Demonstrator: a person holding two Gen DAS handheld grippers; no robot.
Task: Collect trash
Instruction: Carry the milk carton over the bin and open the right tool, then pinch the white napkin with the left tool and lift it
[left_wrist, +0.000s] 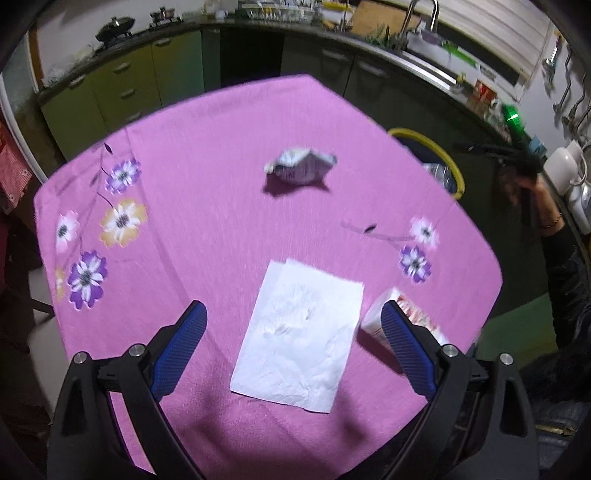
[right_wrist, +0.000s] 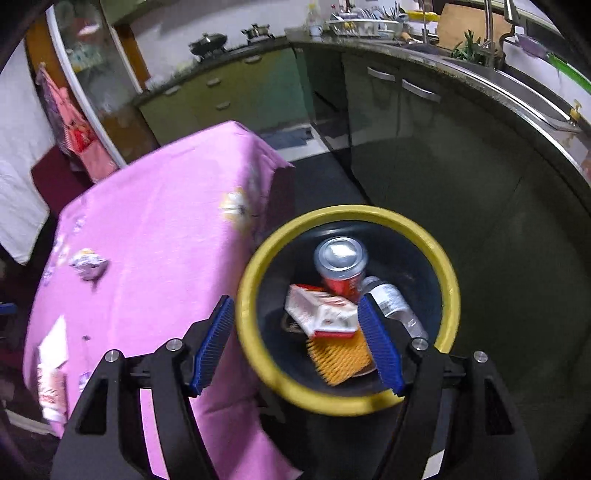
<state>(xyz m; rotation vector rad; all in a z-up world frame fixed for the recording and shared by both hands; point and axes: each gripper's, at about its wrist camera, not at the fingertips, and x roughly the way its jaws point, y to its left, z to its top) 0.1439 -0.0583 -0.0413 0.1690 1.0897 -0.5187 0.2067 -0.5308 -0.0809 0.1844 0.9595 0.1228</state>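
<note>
While both tongs stand wide and empty, left tongs (left_wrist: 291, 325) hover over napkin (left_wrist: 301, 332) on pink tabletop (left_wrist: 207, 155); right tongs (right_wrist: 295, 321) above yellow-rimmed bin (right_wrist: 255, 269).

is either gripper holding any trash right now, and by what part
Nothing is held. The left gripper is open above the white napkin on the table. The right gripper is open over the bin, with nothing between its fingers.

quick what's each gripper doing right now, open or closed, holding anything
Left gripper: open, empty, above the white napkin.
Right gripper: open, empty, over the yellow-rimmed bin.
</note>
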